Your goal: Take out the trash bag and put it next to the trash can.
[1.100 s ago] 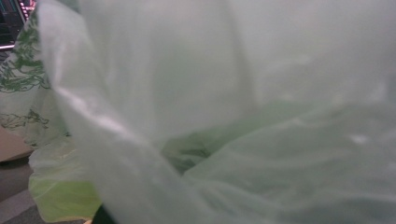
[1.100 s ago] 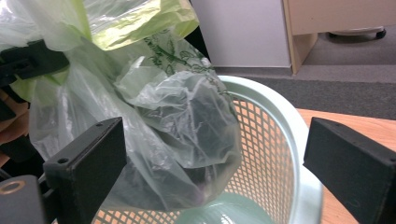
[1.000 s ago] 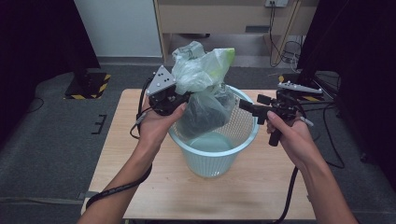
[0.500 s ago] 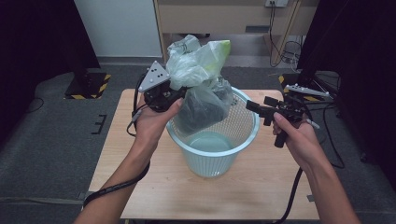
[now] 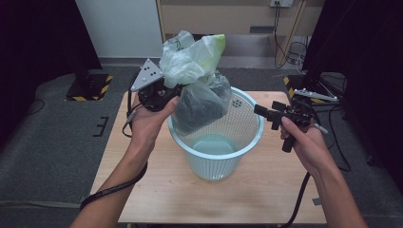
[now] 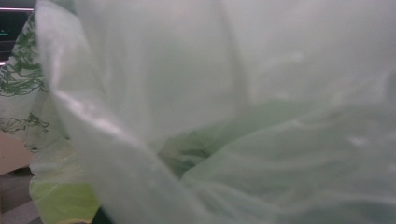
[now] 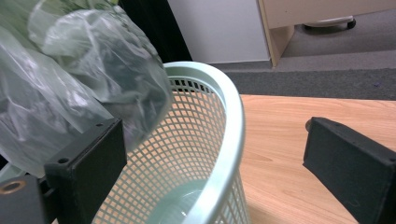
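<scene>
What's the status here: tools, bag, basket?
Left tool shut on plastic bag, bag lifted, bottom hanging inside the basket rim. Right tool open, off the basket's right side, holding nothing. Nothing blocking.

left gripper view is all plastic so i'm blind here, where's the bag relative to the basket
Observer: The bag hangs over the basket, above its left rim, its dark bottom dipping just inside.
Operator: is the left gripper actually holding it
Observer: The left gripper sits at the bag's gathered neck, which stands bunched above it; the jaws are hidden by the plastic.
Operator: and the right one
Observer: The right gripper is open, one jaw on each side of the basket's rim, gripping nothing.
</scene>
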Action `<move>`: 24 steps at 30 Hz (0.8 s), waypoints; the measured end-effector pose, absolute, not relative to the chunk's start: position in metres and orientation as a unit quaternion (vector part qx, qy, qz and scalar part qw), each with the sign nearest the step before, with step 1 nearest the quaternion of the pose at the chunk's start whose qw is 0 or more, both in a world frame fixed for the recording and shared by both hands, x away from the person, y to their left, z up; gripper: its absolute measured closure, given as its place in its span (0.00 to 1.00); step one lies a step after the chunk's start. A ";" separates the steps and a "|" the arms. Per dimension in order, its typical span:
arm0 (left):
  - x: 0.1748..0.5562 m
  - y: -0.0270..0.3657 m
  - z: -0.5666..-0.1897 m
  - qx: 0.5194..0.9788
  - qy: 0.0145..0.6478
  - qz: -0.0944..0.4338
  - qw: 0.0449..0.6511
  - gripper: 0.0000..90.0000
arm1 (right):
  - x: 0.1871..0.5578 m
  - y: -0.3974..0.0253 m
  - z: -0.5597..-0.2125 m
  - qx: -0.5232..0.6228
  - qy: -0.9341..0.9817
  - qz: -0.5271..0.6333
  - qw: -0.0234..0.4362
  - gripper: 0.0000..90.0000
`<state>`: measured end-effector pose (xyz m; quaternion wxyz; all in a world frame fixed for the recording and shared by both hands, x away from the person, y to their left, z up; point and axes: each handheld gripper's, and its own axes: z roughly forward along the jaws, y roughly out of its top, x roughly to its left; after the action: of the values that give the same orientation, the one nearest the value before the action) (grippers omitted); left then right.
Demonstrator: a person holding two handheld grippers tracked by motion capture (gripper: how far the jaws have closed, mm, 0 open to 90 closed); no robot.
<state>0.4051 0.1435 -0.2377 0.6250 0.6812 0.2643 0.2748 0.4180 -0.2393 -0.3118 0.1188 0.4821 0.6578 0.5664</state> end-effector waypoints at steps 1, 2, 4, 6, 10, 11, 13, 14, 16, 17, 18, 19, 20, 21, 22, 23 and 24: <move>0.405 0.145 -0.237 0.680 0.266 0.276 0.625 0.98 | 0.418 -0.241 -0.313 0.485 0.657 0.565 0.119 0.07; 0.405 0.147 -0.236 0.678 0.266 0.277 0.626 0.98 | 0.418 -0.242 -0.314 0.484 0.657 0.566 0.120 0.07; 0.404 0.151 -0.234 0.676 0.268 0.281 0.626 0.98 | 0.418 -0.243 -0.314 0.485 0.656 0.565 0.120 0.07; 0.404 0.155 -0.232 0.673 0.270 0.283 0.628 0.98 | 0.418 -0.245 -0.315 0.488 0.655 0.564 0.120 0.07; 0.403 0.163 -0.230 0.669 0.273 0.288 0.629 0.98 | 0.418 -0.246 -0.316 0.488 0.656 0.563 0.121 0.07; 0.403 0.165 -0.230 0.668 0.274 0.289 0.629 0.98 | 0.418 -0.247 -0.318 0.490 0.655 0.562 0.121 0.07; 0.402 0.170 -0.230 0.664 0.277 0.290 0.630 0.98 | 0.418 -0.247 -0.318 0.491 0.655 0.562 0.120 0.07; 0.402 0.172 -0.229 0.662 0.279 0.292 0.632 0.98 | 0.418 -0.248 -0.319 0.491 0.655 0.562 0.120 0.07; 0.402 0.177 -0.228 0.661 0.281 0.294 0.631 0.98 | 0.418 -0.249 -0.320 0.493 0.653 0.563 0.119 0.07; 0.401 0.180 -0.228 0.660 0.283 0.296 0.631 0.98 | 0.418 -0.250 -0.321 0.493 0.653 0.562 0.119 0.07; 0.401 0.182 -0.227 0.659 0.284 0.296 0.631 0.98 | 0.418 -0.250 -0.322 0.493 0.654 0.561 0.120 0.07; 0.401 0.185 -0.227 0.657 0.286 0.298 0.631 0.98 | 0.418 -0.251 -0.323 0.495 0.653 0.561 0.120 0.07; 0.401 0.187 -0.226 0.655 0.287 0.299 0.632 0.98 | 0.418 -0.252 -0.323 0.496 0.652 0.561 0.120 0.07; 0.400 0.190 -0.226 0.654 0.288 0.300 0.632 0.98 | 0.418 -0.253 -0.324 0.496 0.651 0.562 0.120 0.07; 0.400 0.192 -0.225 0.653 0.289 0.302 0.632 0.98 | 0.418 -0.255 -0.324 0.498 0.649 0.562 0.121 0.07; 0.400 0.194 -0.225 0.651 0.290 0.303 0.633 0.98 | 0.418 -0.255 -0.324 0.498 0.649 0.562 0.121 0.07; 0.399 0.196 -0.224 0.651 0.291 0.303 0.632 0.98 | 0.418 -0.256 -0.325 0.498 0.649 0.563 0.120 0.07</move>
<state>0.3992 0.1964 -0.2242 0.6322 0.6510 0.2906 0.3034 0.4177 -0.2559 -0.3246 0.1202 0.4980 0.6488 0.5626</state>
